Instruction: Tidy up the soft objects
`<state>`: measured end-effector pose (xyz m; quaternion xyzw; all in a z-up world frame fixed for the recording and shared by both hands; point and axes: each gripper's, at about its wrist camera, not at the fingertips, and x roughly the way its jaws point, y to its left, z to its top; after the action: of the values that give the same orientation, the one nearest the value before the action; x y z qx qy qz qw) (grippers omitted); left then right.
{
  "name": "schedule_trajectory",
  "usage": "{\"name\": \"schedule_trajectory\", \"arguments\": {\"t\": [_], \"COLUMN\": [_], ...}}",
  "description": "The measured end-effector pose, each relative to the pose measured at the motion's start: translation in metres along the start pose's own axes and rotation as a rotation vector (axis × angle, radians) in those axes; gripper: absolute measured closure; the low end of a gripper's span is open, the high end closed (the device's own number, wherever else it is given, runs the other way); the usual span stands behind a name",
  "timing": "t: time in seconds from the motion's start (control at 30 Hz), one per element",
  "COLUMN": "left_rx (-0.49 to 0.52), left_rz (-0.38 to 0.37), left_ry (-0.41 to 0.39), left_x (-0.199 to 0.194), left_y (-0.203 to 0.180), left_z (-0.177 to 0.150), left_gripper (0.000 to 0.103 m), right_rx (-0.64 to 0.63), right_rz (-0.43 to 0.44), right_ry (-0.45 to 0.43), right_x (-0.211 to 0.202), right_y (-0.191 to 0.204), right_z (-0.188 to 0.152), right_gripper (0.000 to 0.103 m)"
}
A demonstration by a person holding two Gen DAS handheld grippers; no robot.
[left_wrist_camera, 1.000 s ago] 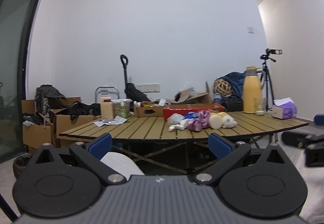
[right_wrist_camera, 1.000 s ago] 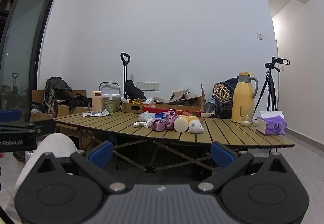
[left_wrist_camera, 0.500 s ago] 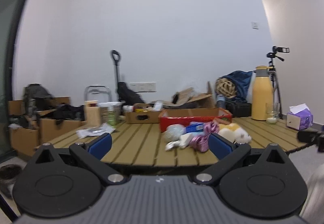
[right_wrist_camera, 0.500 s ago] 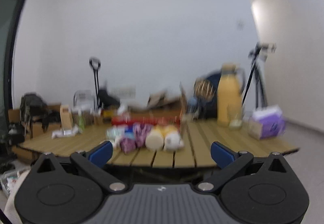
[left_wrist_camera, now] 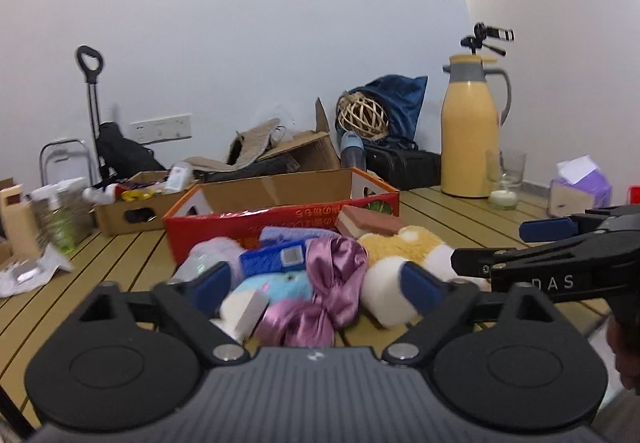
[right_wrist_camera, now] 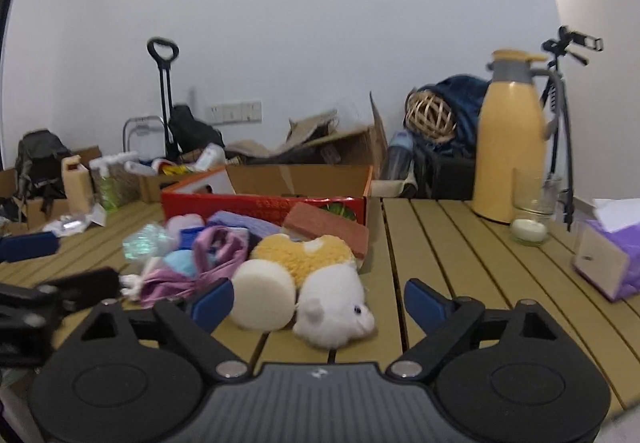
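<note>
A pile of soft things lies on the slatted wooden table (right_wrist_camera: 440,243) in front of a red cardboard box (left_wrist_camera: 280,219). It holds a yellow-and-white plush (right_wrist_camera: 320,283), a white foam cylinder (right_wrist_camera: 262,293), a purple satin cloth (left_wrist_camera: 320,295), a blue plush (left_wrist_camera: 276,283) and a brown sponge block (right_wrist_camera: 328,231). My left gripper (left_wrist_camera: 316,281) is open and empty just before the purple cloth. My right gripper (right_wrist_camera: 320,297) is open and empty, its fingers either side of the foam cylinder and white plush. It also shows from the side in the left wrist view (left_wrist_camera: 560,251).
A yellow thermos jug (right_wrist_camera: 508,147), a glass with a candle (right_wrist_camera: 530,219) and a purple tissue box (right_wrist_camera: 612,255) stand on the table's right. Cardboard boxes (left_wrist_camera: 128,203), bottles and papers crowd the left. A camera tripod (right_wrist_camera: 568,83) stands behind.
Both grippers have moved from well back in the room up to the table edge. The soft pile now sits right in front of both. Both stayed open.
</note>
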<state>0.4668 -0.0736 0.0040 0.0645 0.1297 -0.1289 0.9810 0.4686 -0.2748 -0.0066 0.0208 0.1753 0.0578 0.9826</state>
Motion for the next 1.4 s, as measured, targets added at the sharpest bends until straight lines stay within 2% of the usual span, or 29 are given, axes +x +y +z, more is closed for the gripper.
{"name": "schedule_trajectory", "arguments": {"t": [0.13, 0.2, 0.27, 0.33, 0.37, 0.4, 0.5, 0.53, 0.6, 0.7, 0.8, 0.9, 1.0, 1.17, 1.3, 1.4], "left_rx": [-0.102, -0.162, -0.211, -0.236, -0.238, -0.248, -0.318, -0.338, -0.355, -0.336, -0.34, -0.334, -0.31, -0.302, -0.29, -0.286], "left_rz": [0.027, 0.024, -0.02, -0.07, -0.079, -0.071, -0.108, -0.12, -0.127, -0.137, -0.139, -0.124, -0.123, -0.145, -0.151, -0.147], "left_ry": [0.035, 0.081, 0.133, 0.167, 0.2, 0.217, 0.212, 0.205, 0.199, 0.158, 0.068, 0.027, -0.008, 0.024, 0.082, 0.132], "left_x": [0.025, 0.031, 0.036, 0.041, 0.047, 0.05, 0.051, 0.05, 0.048, 0.039, 0.023, 0.017, 0.027, 0.075, 0.14, 0.199], "left_y": [0.016, 0.027, 0.037, 0.044, 0.046, 0.048, 0.062, 0.066, 0.069, 0.062, 0.065, 0.076, 0.093, 0.124, 0.149, 0.166], "left_z": [-0.012, -0.024, -0.03, -0.034, -0.036, -0.038, -0.038, -0.038, -0.036, -0.027, -0.005, 0.02, 0.051, 0.107, 0.142, 0.155], "left_gripper": [0.018, 0.029, 0.032, 0.053, 0.067, 0.072, 0.081, 0.082, 0.084, 0.086, 0.086, 0.086, 0.086, 0.086, 0.086, 0.086], "right_rx": [-0.013, -0.032, -0.067, -0.116, -0.145, -0.158, -0.124, -0.134, -0.155, -0.116, -0.092, -0.051, 0.003, 0.073, 0.129, 0.154], "right_rz": [0.047, 0.116, 0.206, 0.275, 0.294, 0.3, 0.34, 0.337, 0.332, 0.336, 0.33, 0.352, 0.388, 0.411, 0.397, 0.361], "right_ry": [0.006, 0.008, 0.017, 0.039, 0.06, 0.083, 0.164, 0.167, 0.158, 0.133, 0.081, 0.012, -0.01, -0.02, 0.036, 0.094], "right_x": [0.028, 0.041, 0.053, 0.072, 0.084, 0.096, 0.121, 0.123, 0.125, 0.121, 0.106, 0.091, 0.09, 0.122, 0.181, 0.234], "right_y": [-0.002, 0.002, 0.01, 0.024, 0.031, 0.036, 0.043, 0.046, 0.054, 0.055, 0.055, 0.053, 0.05, 0.048, 0.047, 0.05], "right_z": [0.007, 0.014, 0.02, 0.025, 0.027, 0.028, 0.028, 0.029, 0.029, 0.027, 0.035, 0.054, 0.081, 0.135, 0.181, 0.202], "right_gripper": [0.021, 0.03, 0.035, 0.044, 0.054, 0.063, 0.067, 0.068, 0.09, 0.095, 0.097, 0.097, 0.097, 0.097, 0.097, 0.097]}}
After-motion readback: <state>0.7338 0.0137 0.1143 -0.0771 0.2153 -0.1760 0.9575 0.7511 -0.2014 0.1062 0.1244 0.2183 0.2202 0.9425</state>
